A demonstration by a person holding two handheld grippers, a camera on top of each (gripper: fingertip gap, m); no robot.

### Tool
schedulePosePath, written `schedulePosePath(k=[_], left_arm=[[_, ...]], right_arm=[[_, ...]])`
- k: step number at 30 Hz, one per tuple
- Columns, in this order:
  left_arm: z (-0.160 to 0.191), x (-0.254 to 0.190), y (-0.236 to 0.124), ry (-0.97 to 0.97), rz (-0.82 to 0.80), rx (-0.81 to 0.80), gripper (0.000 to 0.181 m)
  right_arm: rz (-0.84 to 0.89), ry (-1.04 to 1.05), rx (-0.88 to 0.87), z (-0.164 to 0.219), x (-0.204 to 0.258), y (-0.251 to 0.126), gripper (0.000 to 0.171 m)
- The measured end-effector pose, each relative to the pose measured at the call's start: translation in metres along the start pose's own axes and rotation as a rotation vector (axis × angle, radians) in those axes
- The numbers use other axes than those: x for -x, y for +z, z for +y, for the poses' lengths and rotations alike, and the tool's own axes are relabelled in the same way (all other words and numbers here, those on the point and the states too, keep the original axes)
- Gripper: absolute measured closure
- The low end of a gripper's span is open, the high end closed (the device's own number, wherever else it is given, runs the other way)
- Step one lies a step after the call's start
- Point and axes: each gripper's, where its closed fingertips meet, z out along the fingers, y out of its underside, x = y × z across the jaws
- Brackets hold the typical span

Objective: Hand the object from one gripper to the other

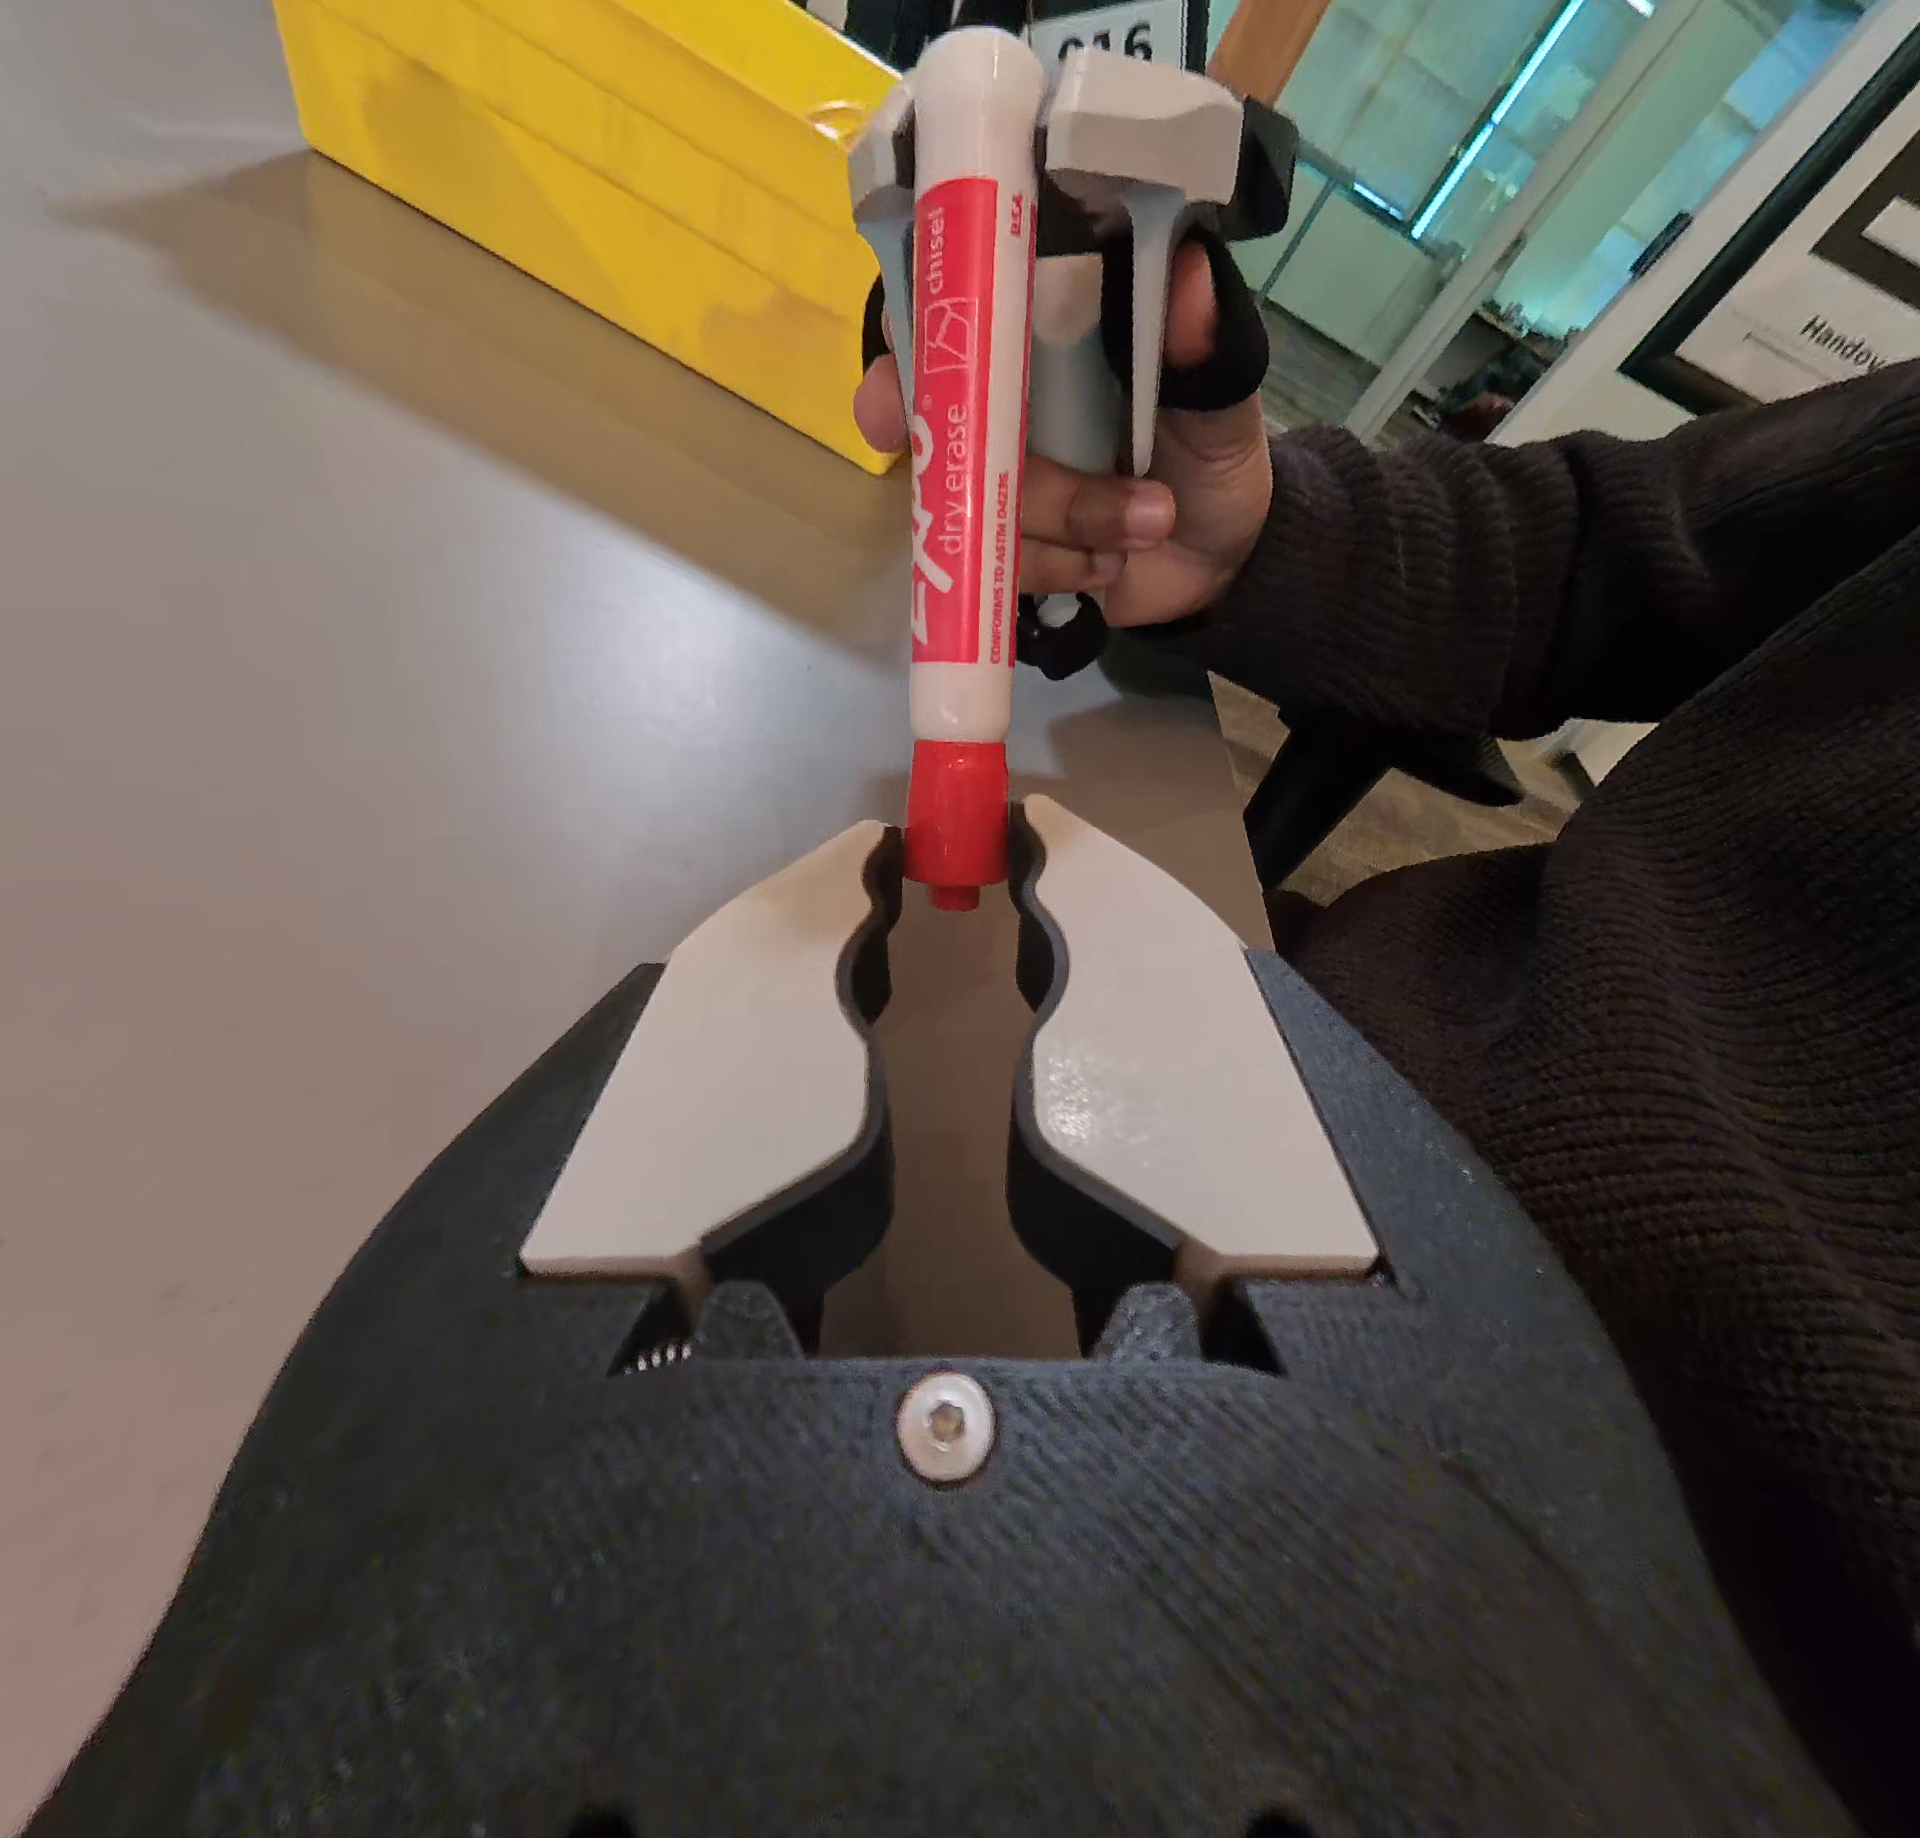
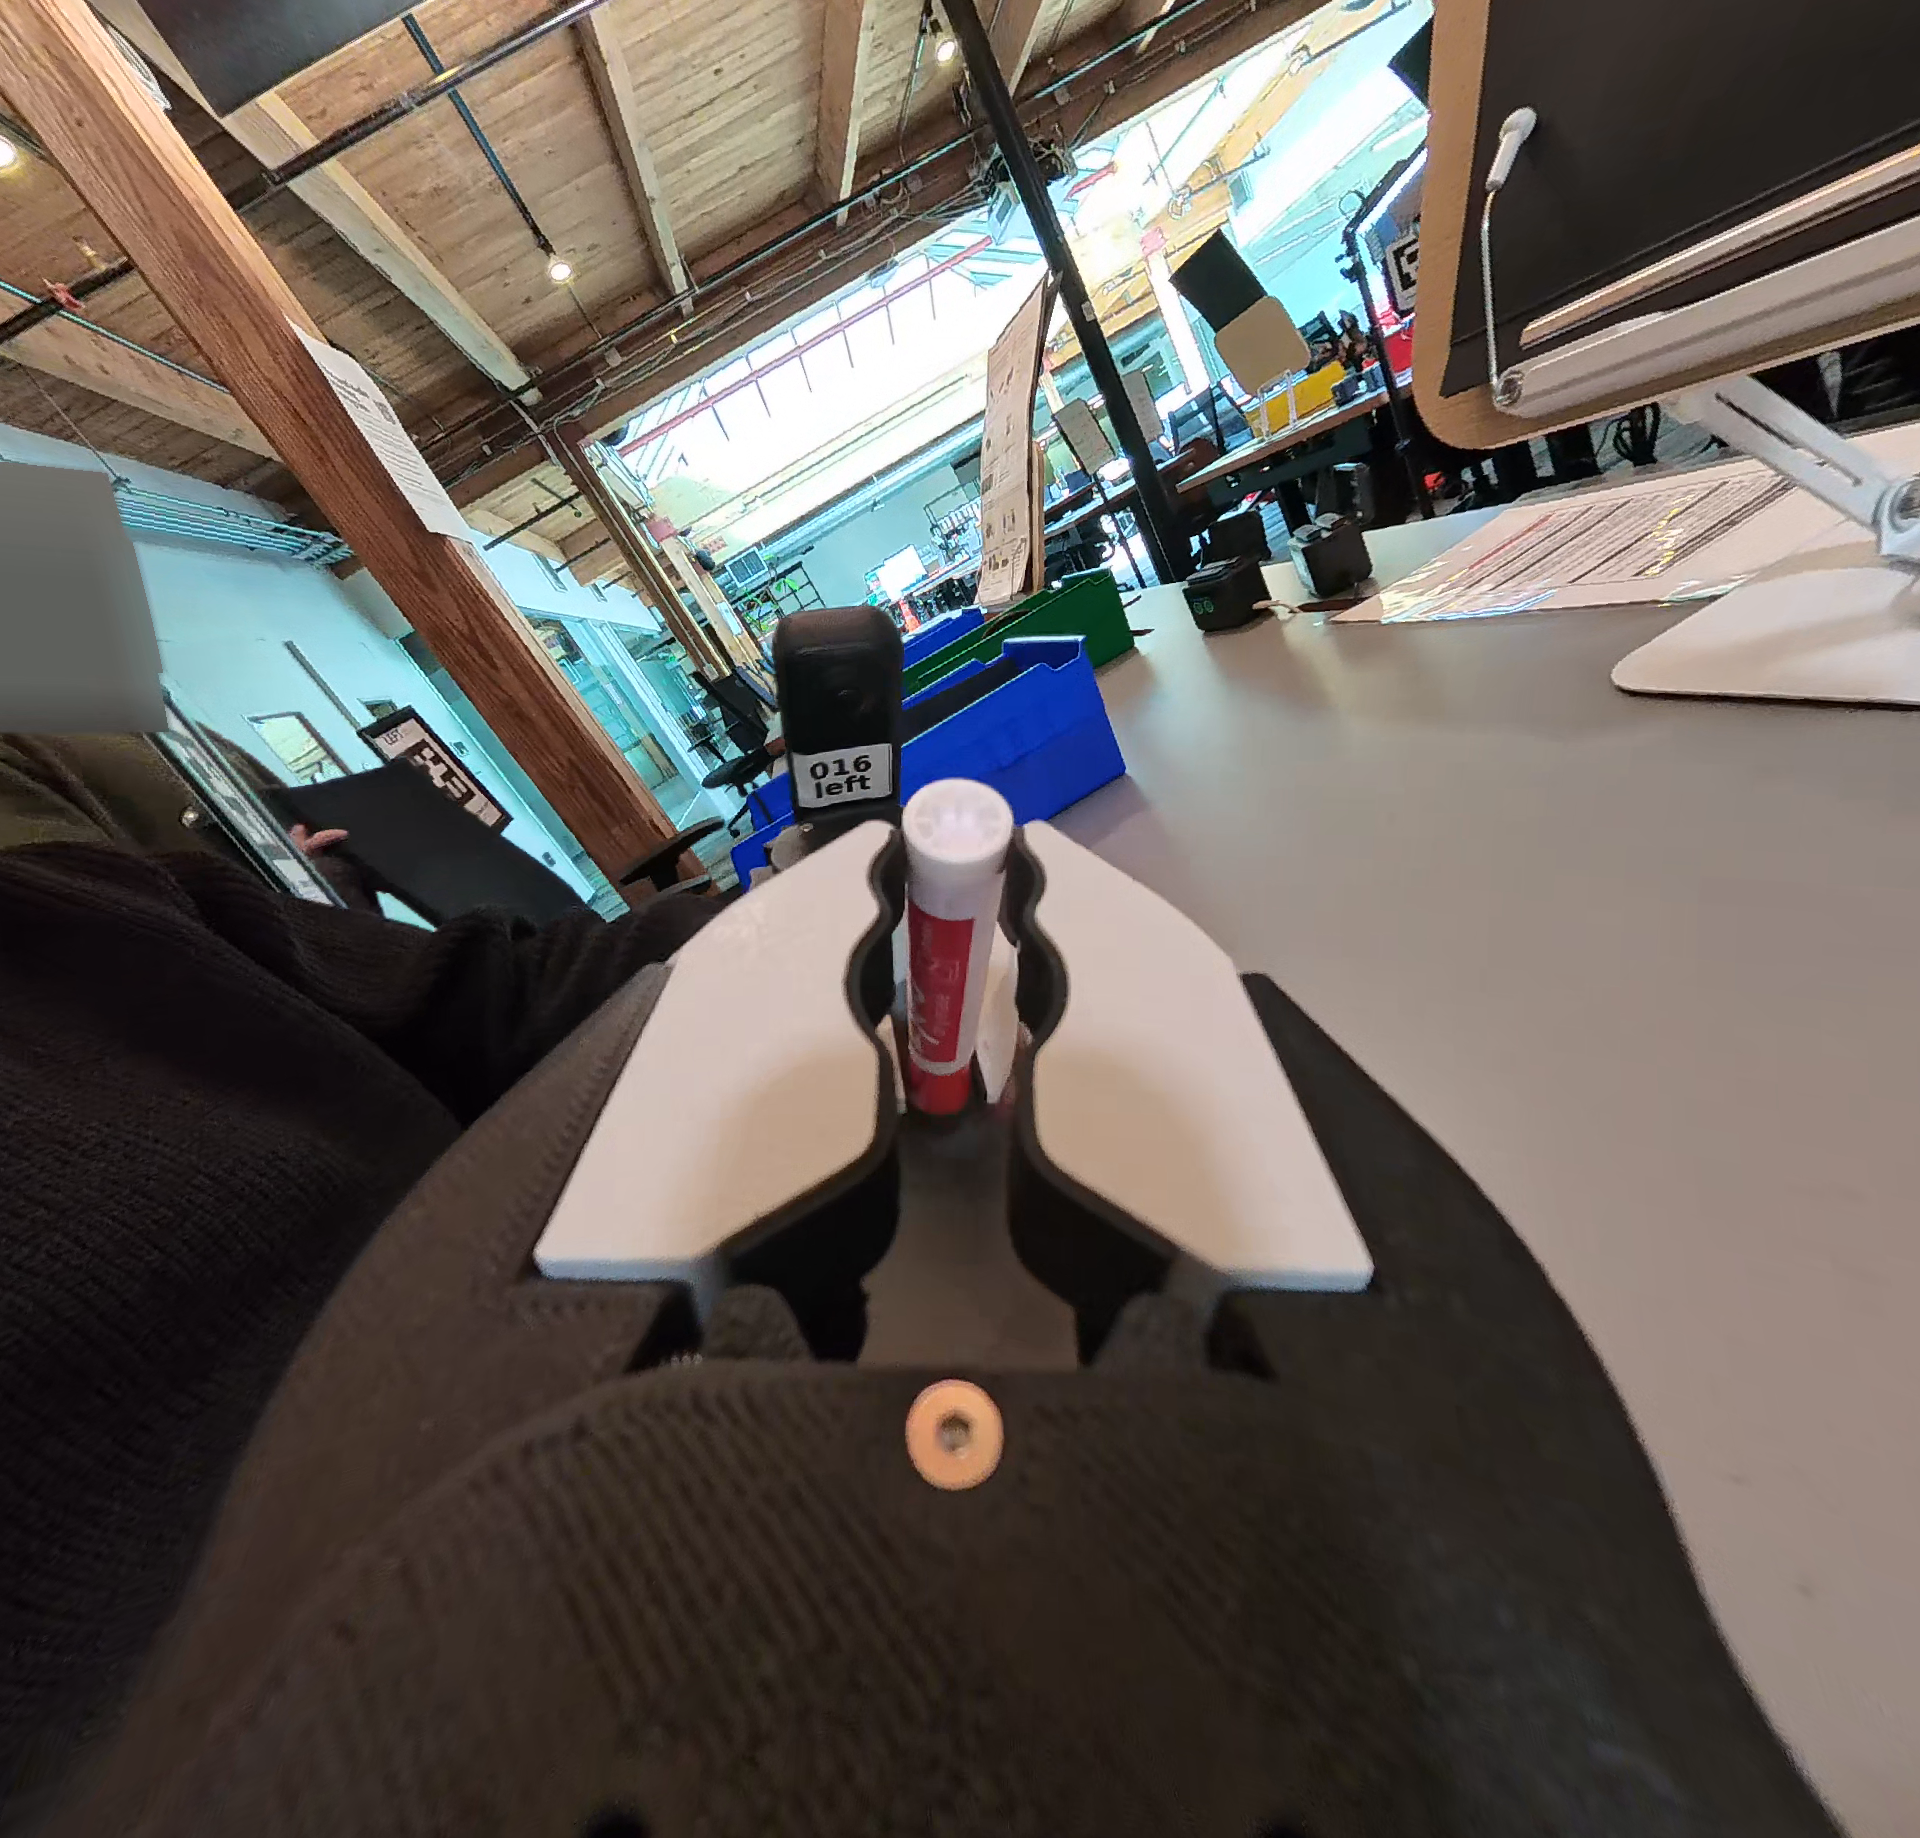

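Note:
A red-and-white dry-erase marker (image 1: 961, 438) hangs upright above the grey table (image 1: 312, 749), red cap down. My left gripper (image 1: 956, 830) has its two tips closed against the red cap (image 1: 954, 812). My right gripper (image 1: 987, 105), held by a hand (image 1: 1184, 510), grips the marker's white upper end from the far side. In the right wrist view my right gripper (image 2: 954, 838) is shut around the marker's white end (image 2: 954, 832). The marker's red label (image 2: 935, 988) runs down between the fingers. The left gripper's black camera (image 2: 836, 687) stands just behind.
A yellow bin (image 1: 540, 157) stands on the table behind the marker. Blue bins (image 2: 997, 728) and a green bin (image 2: 1060, 614) sit farther back. A monitor on a white stand (image 2: 1766, 645) is at the right. A person's dark sleeve (image 1: 1558, 562) fills the right side. Some 10 cm of space lies between my two pairs of fingers.

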Motion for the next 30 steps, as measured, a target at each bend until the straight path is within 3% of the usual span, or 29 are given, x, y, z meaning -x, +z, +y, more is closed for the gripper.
schedulePosePath(k=[14, 20, 21, 23, 25, 30], left_arm=[[-0.051, 0.016, -0.042, -0.084, -0.019, -0.313, 0.162], [-0.073, 0.023, -0.069, -0.238, 0.081, -0.505, 0.163], [-0.074, 0.024, -0.072, -0.249, 0.088, -0.515, 0.163], [-0.076, 0.025, -0.075, -0.248, 0.094, -0.526, 0.163], [-0.076, 0.021, -0.074, -0.222, 0.095, -0.508, 0.163], [-0.072, 0.022, -0.068, -0.129, 0.007, -0.438, 0.163]], right_arm=[[-0.012, 0.045, -0.019, -0.004, -0.003, -0.005, 0.153], [-0.020, 0.052, 0.098, 0.019, -0.003, 0.004, 0.158], [-0.010, 0.034, 0.122, 0.023, -0.003, 0.006, 0.171], [0.009, -0.009, 0.174, 0.032, -0.003, 0.008, 0.171], [0.040, -0.049, 0.214, 0.037, -0.007, 0.010, 0.153], [0.221, -0.200, 0.259, 0.031, -0.031, 0.000, 0.142]])
